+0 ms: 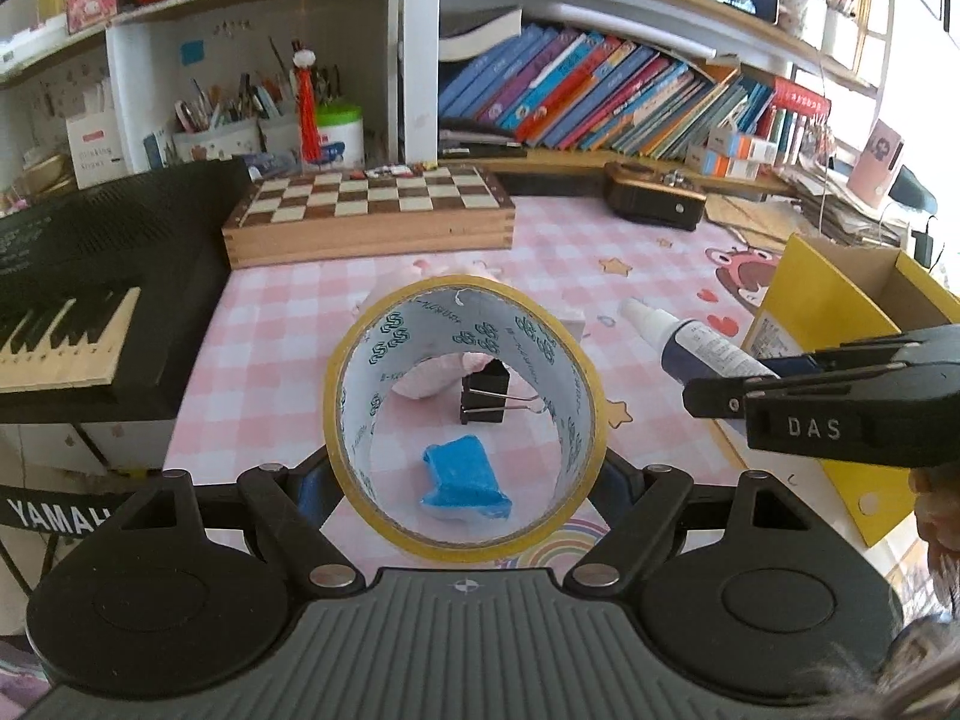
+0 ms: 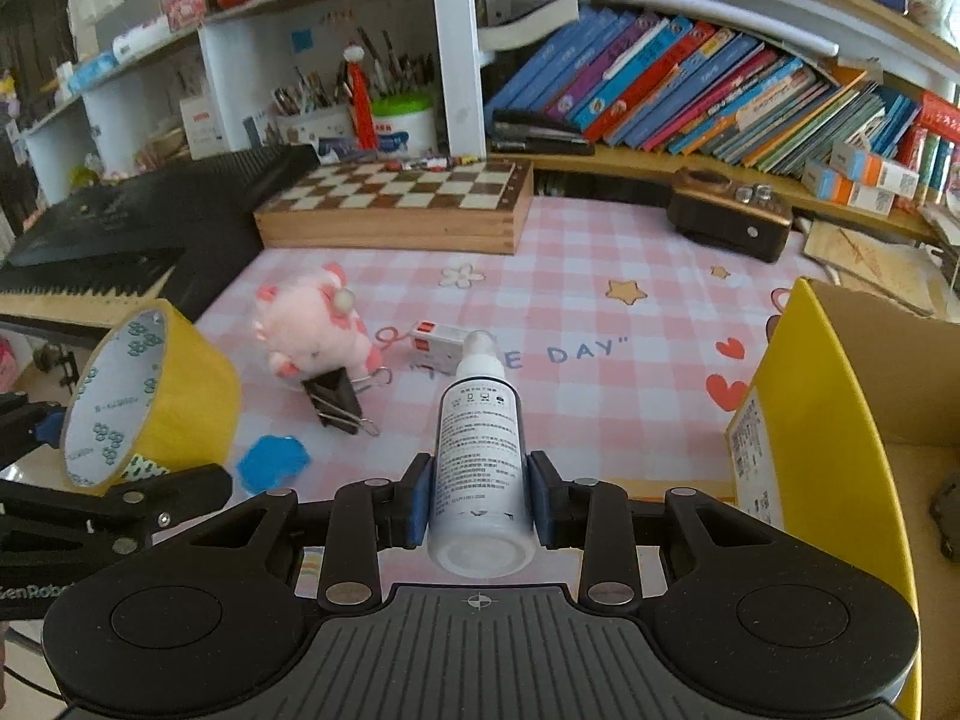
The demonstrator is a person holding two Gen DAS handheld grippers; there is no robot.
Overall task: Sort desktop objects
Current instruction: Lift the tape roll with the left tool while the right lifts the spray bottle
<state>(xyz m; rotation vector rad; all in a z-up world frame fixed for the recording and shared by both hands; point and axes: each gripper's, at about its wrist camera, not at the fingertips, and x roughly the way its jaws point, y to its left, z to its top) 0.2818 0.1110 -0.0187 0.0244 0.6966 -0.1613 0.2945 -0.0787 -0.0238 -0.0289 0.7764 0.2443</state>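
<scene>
Now my left tongs [image 1: 465, 468] clamp a tape roll [image 1: 465, 414], right tongs [image 2: 480, 501] a spray bottle [image 2: 480, 450]; either could slip onto the bench [image 2: 600, 312] at lower centre

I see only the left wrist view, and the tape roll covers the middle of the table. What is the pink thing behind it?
Observer: It is a pink plush toy, right behind the black binder clip.
Operator: Does the right gripper really hold the bottle?
Observer: Yes. The right gripper has both blue fingers pressed on the white spray bottle.
Operator: Is anything hidden beyond the bottle?
Observer: A small white box with a red label lies just past its nozzle.
</scene>
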